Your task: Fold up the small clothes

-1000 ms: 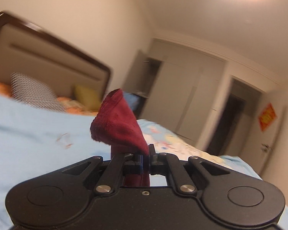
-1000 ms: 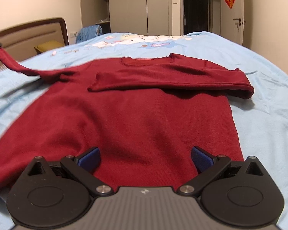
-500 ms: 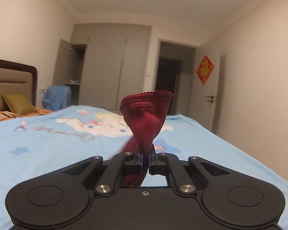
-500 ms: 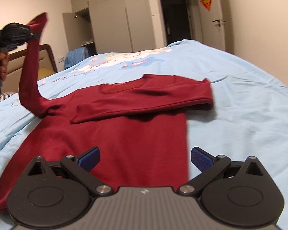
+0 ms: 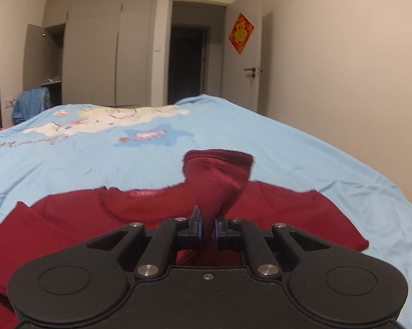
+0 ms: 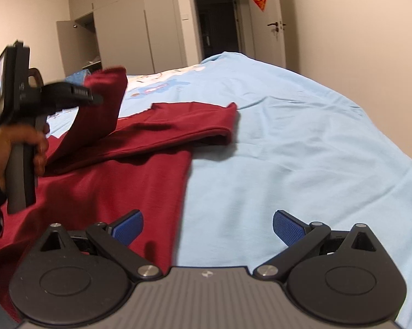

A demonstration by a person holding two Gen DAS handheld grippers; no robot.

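**Red sleeve in my left tongs**

While I look along my left tongs [image 5: 208, 223], I see the red sleeve [image 5: 217, 181] sticking up from between the two tips. Those tongs are nearly pressed together but are starting to open, and the sleeve is still pinched in them. Past the sleeve this view shows the neck of the red sweater [image 5: 140, 205] with its little label, lying flat on the blue bed cover [image 5: 302, 150]. Only this view shows the neck and label.

From my right tongs [image 6: 208, 226] I can see things the left view hides. I see my left hand [image 6: 19, 142] holding the grip, with the sleeve lifted above the sweater body. I also see the other sleeve [image 6: 184, 120] already folded flat across the chest, and the straight side edge of the sweater running toward me.

My right tongs are spread wide. Nothing is between the blue pads [image 6: 129, 226]. One pad is over the red sweater and the other is over the bare blue cover. I cannot tell if they touch the cloth.

Both views show the cupboard [image 5: 107, 57] and the dark doorway [image 6: 219, 24] behind the bed.
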